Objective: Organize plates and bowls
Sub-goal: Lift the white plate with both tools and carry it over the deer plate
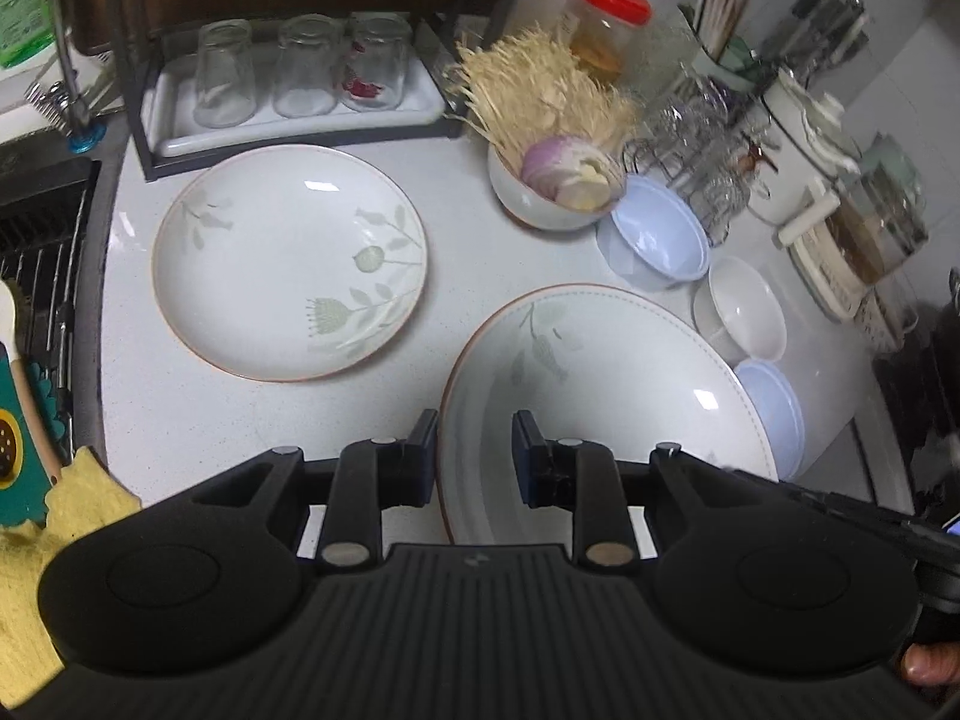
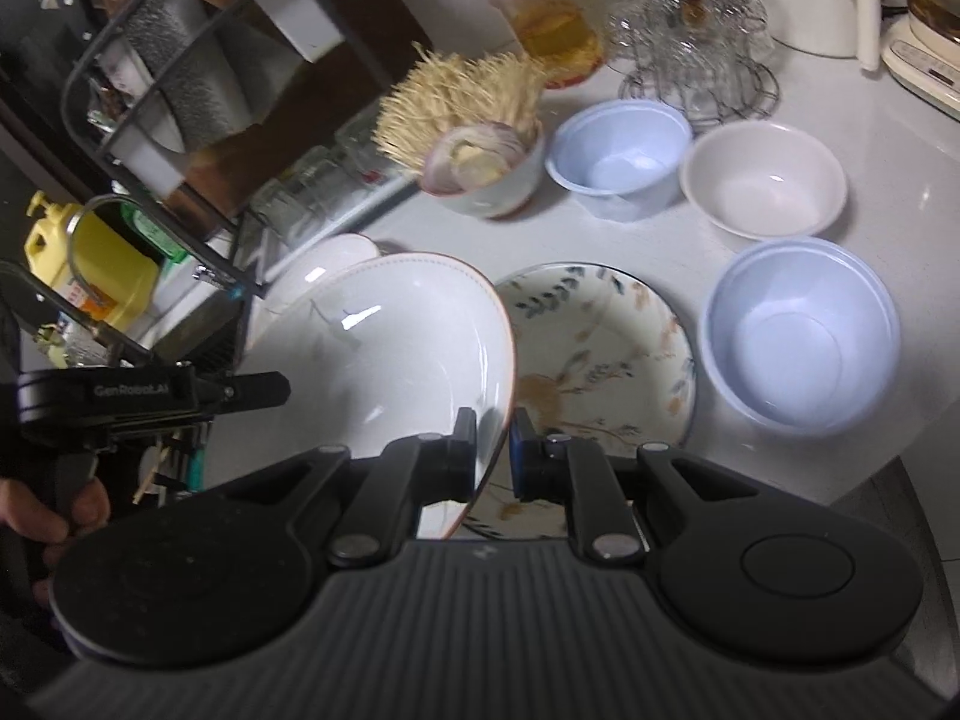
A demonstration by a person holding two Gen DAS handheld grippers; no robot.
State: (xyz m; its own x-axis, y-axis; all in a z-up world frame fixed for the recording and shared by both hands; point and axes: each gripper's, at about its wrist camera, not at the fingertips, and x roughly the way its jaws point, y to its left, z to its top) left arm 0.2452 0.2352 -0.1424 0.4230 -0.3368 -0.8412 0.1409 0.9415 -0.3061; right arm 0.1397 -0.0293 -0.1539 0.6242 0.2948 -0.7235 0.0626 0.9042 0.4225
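A large white plate with a pale green flower print and a brown rim (image 1: 600, 396) hangs tilted above the counter, and both grippers hold it. My left gripper (image 1: 474, 441) is shut on its near rim, one finger outside and one inside. My right gripper (image 2: 492, 441) is shut on the opposite rim of the same plate (image 2: 384, 336). A matching plate (image 1: 288, 264) lies flat on the counter to the left. A leaf-and-rabbit plate (image 2: 606, 348) lies under the raised edge. Two light blue bowls (image 2: 618, 156) (image 2: 804, 336) and a white bowl (image 2: 762, 180) stand to the right.
A bowl of enoki mushrooms and sliced onion (image 1: 552, 192) stands behind the plates. Upturned glasses sit on a tray in a black rack (image 1: 300, 72). The sink (image 1: 42, 228) is at the left. A red-lidded jar (image 1: 606, 24), a wire glass stand (image 1: 696, 138) and a white kettle (image 1: 804, 150) line the back.
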